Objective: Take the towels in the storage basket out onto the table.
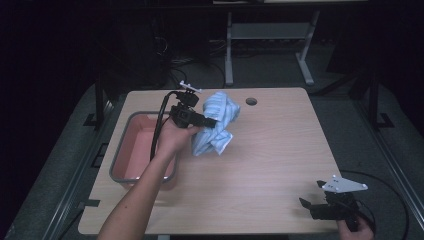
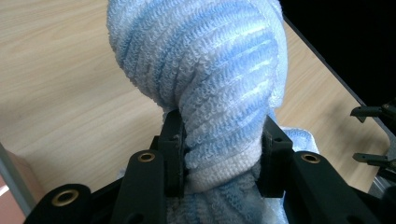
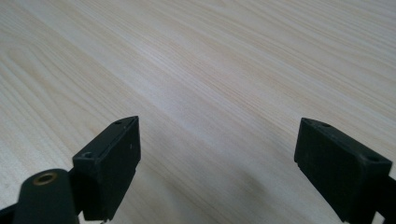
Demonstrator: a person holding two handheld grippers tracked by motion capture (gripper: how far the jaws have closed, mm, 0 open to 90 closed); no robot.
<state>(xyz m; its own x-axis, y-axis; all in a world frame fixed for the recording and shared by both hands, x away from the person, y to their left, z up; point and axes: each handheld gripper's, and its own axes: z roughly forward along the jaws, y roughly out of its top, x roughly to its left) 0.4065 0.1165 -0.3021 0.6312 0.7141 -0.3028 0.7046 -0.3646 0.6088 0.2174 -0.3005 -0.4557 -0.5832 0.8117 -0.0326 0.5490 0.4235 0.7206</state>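
Blue-and-white striped towel [image 2: 205, 93], soft terry, bunched and pinched between the jaws of the left tongs [image 2: 223, 154], lifted off the table [image 1: 280, 150] just beside the pink tub [image 1: 131, 120]. Light and limp by the look of it, likely to sag and swing, no risk of breaking; best gripped on a thick gathered fold, as here. Right tongs [image 3: 217, 163] spread wide, holding nothing, low over bare wood well apart from the cloth
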